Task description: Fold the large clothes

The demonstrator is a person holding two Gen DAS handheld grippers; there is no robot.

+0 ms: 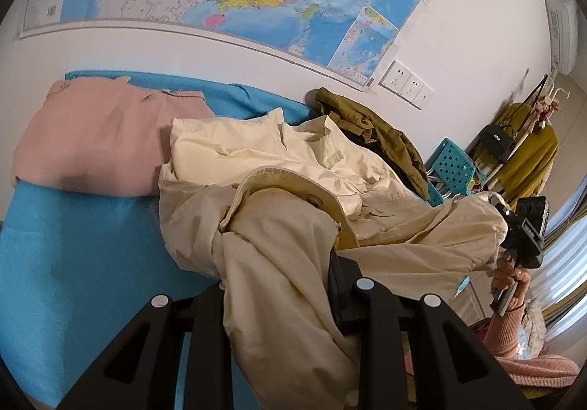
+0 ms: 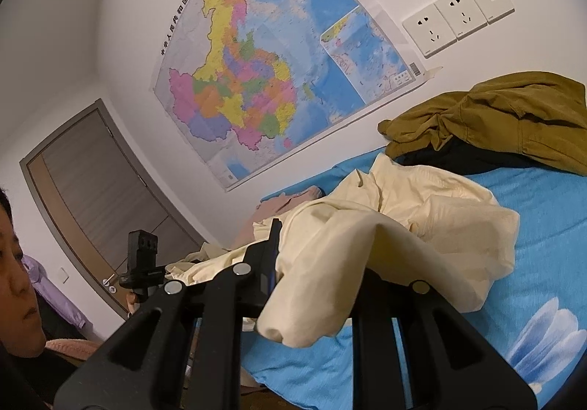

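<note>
A large cream coat (image 1: pixel 293 182) lies crumpled on the blue bed sheet (image 1: pixel 73 263). My left gripper (image 1: pixel 293 285) is shut on a fold of the cream coat, which drapes over its fingers and hides the tips. My right gripper (image 2: pixel 312 285) is shut on another part of the same coat (image 2: pixel 367 234), lifted above the bed. The right gripper also shows in the left wrist view (image 1: pixel 524 226), holding the coat's far end up. The left gripper shows in the right wrist view (image 2: pixel 143 263).
A folded pink garment (image 1: pixel 95 138) lies at the bed's far left. An olive jacket (image 2: pixel 495 116) is heaped against the wall. A map (image 2: pixel 275 61) and wall sockets (image 2: pixel 458 17) are above. A teal chair (image 1: pixel 451 164) and a clothes rack (image 1: pixel 528 146) stand beyond the bed.
</note>
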